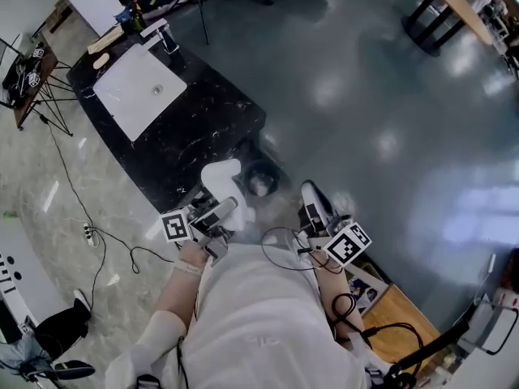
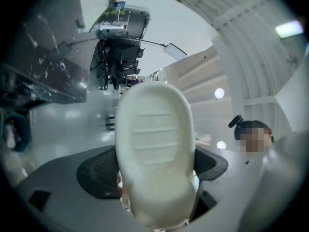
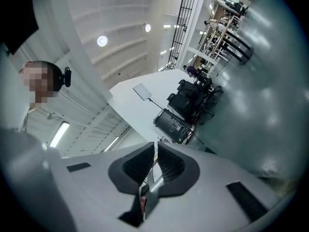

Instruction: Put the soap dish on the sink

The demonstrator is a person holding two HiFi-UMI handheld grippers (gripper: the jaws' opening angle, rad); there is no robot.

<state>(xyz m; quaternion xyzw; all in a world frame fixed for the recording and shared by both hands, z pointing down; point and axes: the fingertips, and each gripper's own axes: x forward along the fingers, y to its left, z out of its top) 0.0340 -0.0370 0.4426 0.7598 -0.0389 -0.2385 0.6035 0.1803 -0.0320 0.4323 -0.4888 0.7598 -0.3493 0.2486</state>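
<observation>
Left gripper [image 1: 216,211]: jaws clamped on one end of the white oval plastic soap dish with moulded ridges [image 2: 155,144]. The black ribbed pads [image 2: 96,170] press on both of its flanks. Most of the dish sticks out beyond the jaws, unsupported.

Right gripper [image 3: 155,164]: jaws drawn almost together with nothing between them. It is carried level with the left gripper, beside the person's body.

Ahead of the left gripper and to its left is the black marble-patterned counter [image 1: 195,140]. The near corner is close. The white rectangular sink basin [image 1: 136,89] is set in the far half, well apart from the dish. The dish has not been placed.

Risks (judgement):
- The plastic is smooth and the grip is at the end only, so the dish could pivot or slide out during the reach.
- The protruding end could clip the counter edge if brought in low.
- A thin black cable on the floor [image 1: 89,217] runs out to the gripper's left and is a snag hazard for feet.

Hidden or unclear:
- The dish covers its own contact area, so I cannot tell how deep the pads sit on it.
- The underside of the dish is not seen.
- The round dark object directly past the dish [image 1: 261,177] cannot be identified.
- The items at the far end of the counter are too small to name.
- The basin appears in neither gripper view.
</observation>
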